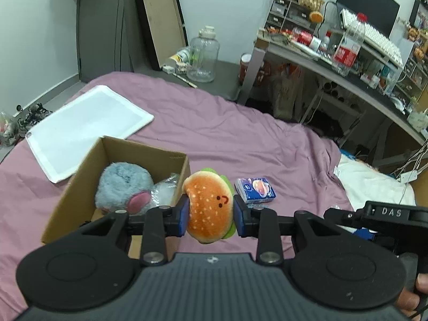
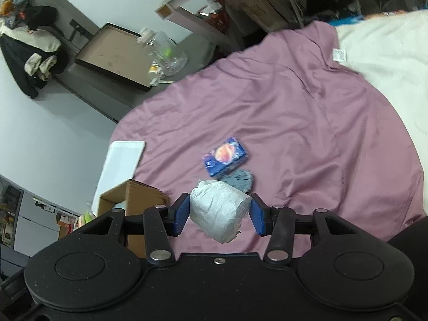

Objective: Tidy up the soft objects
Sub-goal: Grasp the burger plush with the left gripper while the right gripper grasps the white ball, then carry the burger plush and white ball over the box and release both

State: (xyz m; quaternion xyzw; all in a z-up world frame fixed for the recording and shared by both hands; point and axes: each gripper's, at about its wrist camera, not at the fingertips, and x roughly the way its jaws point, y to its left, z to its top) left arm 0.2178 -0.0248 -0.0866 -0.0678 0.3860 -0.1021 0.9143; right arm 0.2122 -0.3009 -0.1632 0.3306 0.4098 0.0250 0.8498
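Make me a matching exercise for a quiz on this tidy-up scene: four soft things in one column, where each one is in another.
Things:
1. burger plush
2. grey fluffy toy
3. tissue pack
4. white paper-wrapped roll

Places:
A. lying on the purple sheet
B. inside the cardboard box
C. between the right gripper fingers
D. between the left gripper fingers

Pairs: 1-D, 2-B, 3-A, 4-C

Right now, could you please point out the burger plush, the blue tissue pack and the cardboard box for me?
burger plush (image 1: 210,208): left wrist view, on the orange bun beside its face.
blue tissue pack (image 2: 226,157): right wrist view, on its printed top.
cardboard box (image 1: 80,176): left wrist view, on its left wall.
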